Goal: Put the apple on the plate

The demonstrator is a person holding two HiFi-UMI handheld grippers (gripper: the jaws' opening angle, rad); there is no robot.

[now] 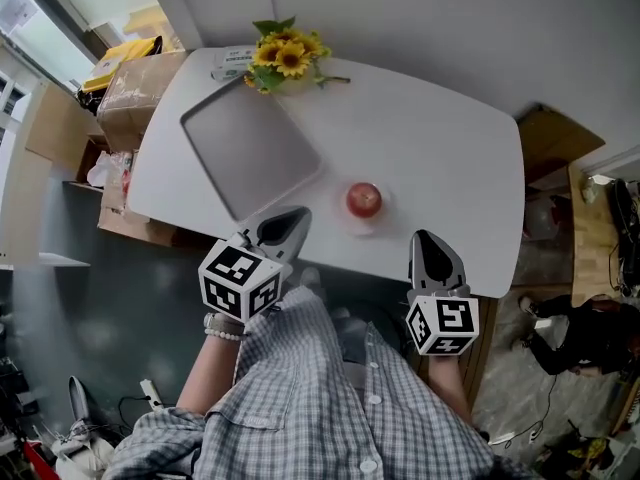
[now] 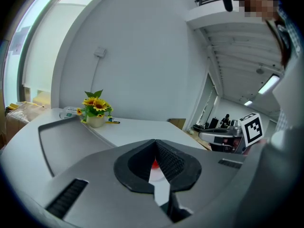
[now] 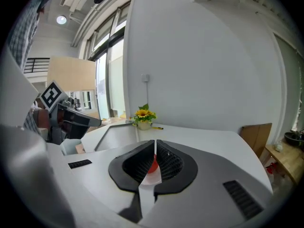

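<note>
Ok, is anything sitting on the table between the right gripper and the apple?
No. In the head view, only bare white tabletop shows between the right gripper and the apple.

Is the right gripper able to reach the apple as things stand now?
Probably yes. Only open table lies between the right gripper and the apple, which sits near the table's front edge. Its jaws are shut, so they would have to open first.
</note>
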